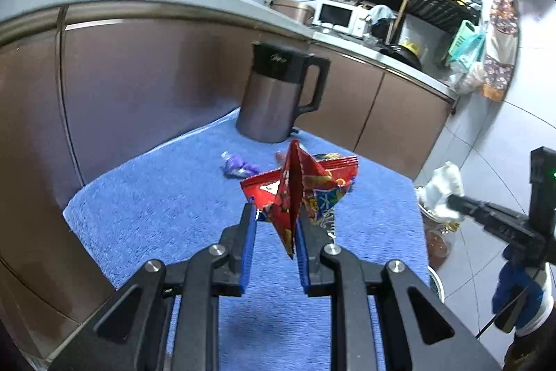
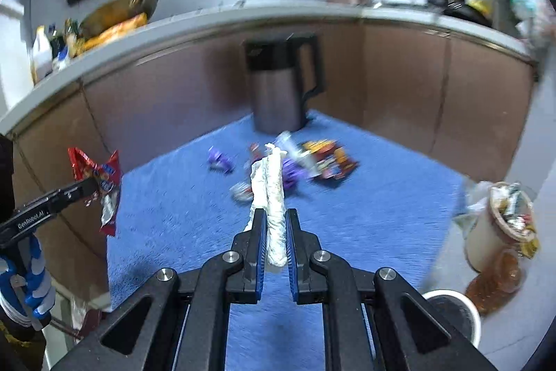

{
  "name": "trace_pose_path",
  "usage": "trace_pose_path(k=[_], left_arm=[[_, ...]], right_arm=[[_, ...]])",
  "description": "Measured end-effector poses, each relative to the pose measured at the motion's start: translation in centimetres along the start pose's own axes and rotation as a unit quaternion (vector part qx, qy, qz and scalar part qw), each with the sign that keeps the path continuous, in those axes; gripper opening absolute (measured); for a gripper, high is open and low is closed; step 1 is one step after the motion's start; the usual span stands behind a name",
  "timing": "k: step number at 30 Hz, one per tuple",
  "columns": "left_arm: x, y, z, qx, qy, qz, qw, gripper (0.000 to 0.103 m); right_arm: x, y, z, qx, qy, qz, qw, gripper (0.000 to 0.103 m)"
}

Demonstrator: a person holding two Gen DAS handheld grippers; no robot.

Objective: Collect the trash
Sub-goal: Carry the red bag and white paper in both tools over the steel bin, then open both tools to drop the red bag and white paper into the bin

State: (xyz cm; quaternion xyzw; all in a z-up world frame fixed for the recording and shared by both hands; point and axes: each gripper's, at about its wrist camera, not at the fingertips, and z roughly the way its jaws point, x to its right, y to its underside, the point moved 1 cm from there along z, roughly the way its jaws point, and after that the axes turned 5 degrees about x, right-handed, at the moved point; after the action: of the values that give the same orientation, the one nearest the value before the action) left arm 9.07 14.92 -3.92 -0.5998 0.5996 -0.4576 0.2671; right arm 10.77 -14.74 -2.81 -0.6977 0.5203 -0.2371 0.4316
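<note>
Both hands loaded: left gripper (image 1: pixel 275 225) jaws pinching a red snack wrapper (image 1: pixel 295 193), right gripper (image 2: pixel 276 232) jaws clamped on crumpled tissue (image 2: pixel 272 197), both lifted off the blue towel (image 2: pixel 365 214), probably headed for the bin (image 2: pixel 486 232).

Evenly lit by cool indoor light, with soft dark shadows on the brown cabinet fronts (image 1: pixel 146 86) behind the tall steel jug with the black handle (image 1: pixel 278 93) and a pale glare streak left of that jug. Strongly bent by the fisheye toward black rounded corners. Sharper in the left wrist view; smeared by motion in the right wrist view, most around the wrappers on the blue fleecy cloth (image 2: pixel 365 214) before the jug.
</note>
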Motion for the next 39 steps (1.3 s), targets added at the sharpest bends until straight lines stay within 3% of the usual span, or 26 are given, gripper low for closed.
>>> trace_pose_path(k=[10, 17, 21, 30, 39], left_arm=[[7.8, -1.2, -0.8, 0.007, 0.044, 0.057, 0.9974, 0.02], [15.7, -1.0, 1.7, -0.019, 0.09, 0.109, 0.9897, 0.02], [21.3, 0.4, 4.7, -0.054, 0.12, 0.148, 0.9801, 0.02], [34.1, 7.3, 13.6, -0.158, 0.174, 0.241, 0.9416, 0.02], [39.5, 13.5, 21.7, -0.232, 0.171, 0.272, 0.918, 0.023]], right_arm=[[8.1, 0.3, -10.7, 0.081, 0.091, 0.05, 0.991, 0.011], [14.0, 2.9, -14.9, 0.095, 0.139, 0.1, 0.981, 0.011], [17.0, 5.3, -15.3, 0.078, 0.16, 0.126, 0.976, 0.011], [24.0, 11.9, -12.2, 0.01, 0.183, 0.188, 0.965, 0.013], [29.4, 18.3, -6.1, -0.06, 0.173, 0.256, 0.949, 0.013]])
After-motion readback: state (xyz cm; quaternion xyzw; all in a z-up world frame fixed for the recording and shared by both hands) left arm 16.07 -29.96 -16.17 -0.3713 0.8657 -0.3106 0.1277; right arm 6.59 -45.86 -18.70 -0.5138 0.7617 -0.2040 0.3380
